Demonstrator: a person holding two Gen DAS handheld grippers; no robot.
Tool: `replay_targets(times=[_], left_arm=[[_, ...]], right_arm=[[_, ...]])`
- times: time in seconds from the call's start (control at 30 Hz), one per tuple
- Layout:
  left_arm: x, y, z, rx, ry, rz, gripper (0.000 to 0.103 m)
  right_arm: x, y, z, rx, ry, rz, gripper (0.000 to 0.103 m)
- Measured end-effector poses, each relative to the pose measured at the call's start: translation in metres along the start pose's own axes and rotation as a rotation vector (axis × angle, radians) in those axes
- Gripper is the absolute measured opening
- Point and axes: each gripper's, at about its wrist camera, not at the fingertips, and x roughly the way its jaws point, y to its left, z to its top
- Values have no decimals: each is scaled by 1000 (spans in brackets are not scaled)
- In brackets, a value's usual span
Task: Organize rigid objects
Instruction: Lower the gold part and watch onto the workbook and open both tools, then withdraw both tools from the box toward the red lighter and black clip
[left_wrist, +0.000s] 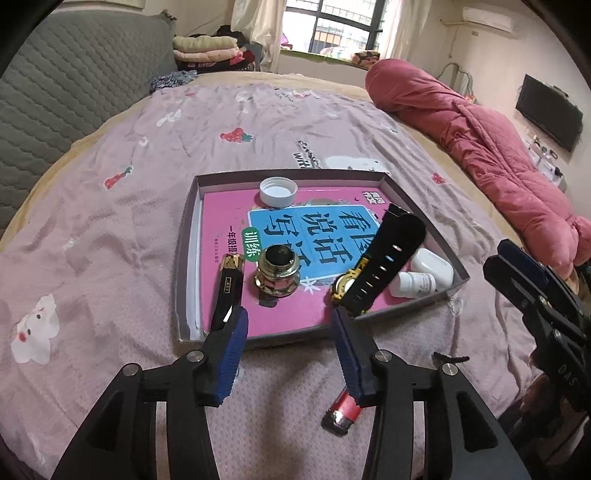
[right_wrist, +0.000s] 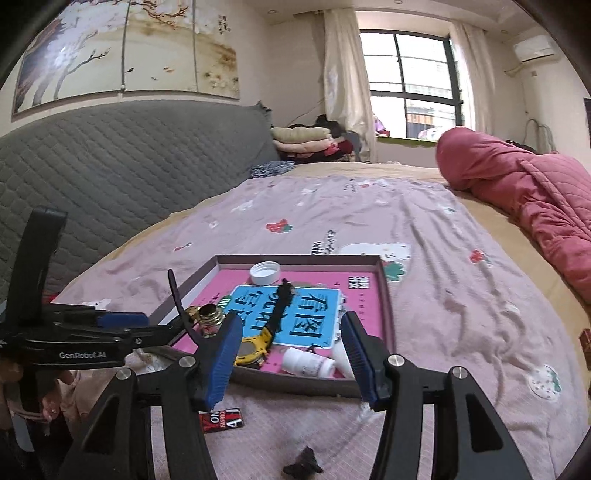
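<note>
Lighter (left_wrist: 341, 410) lies on the bedspread just near of the tray (left_wrist: 458, 273), long axis running near-left to far-right, under the left claw (left_wrist: 288, 347); both claws, right (right_wrist: 291, 354) included, gape empty.

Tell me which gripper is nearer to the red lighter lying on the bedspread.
Left. The left gripper hangs open right over the red lighter, which lies by its right finger, outside the tray. The right gripper, also open, sits farther off at the tray's near right corner.

Pink bedspread (left_wrist: 184, 155) — shallow tray (left_wrist: 424, 221), red lighter (left_wrist: 341, 410), rolled quilt (left_wrist: 480, 133)
</note>
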Motion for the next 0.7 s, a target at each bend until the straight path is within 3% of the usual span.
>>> replay_targets(times=[0.43,0.7], left_arm=[[-17,-22,-18,81,9,-7,52],[-21,-26,-27,89,25,2,57]], right_arm=[[-32,-3,-25,38,63,-91,55],[-35,12,-39,33,114,-74,55]])
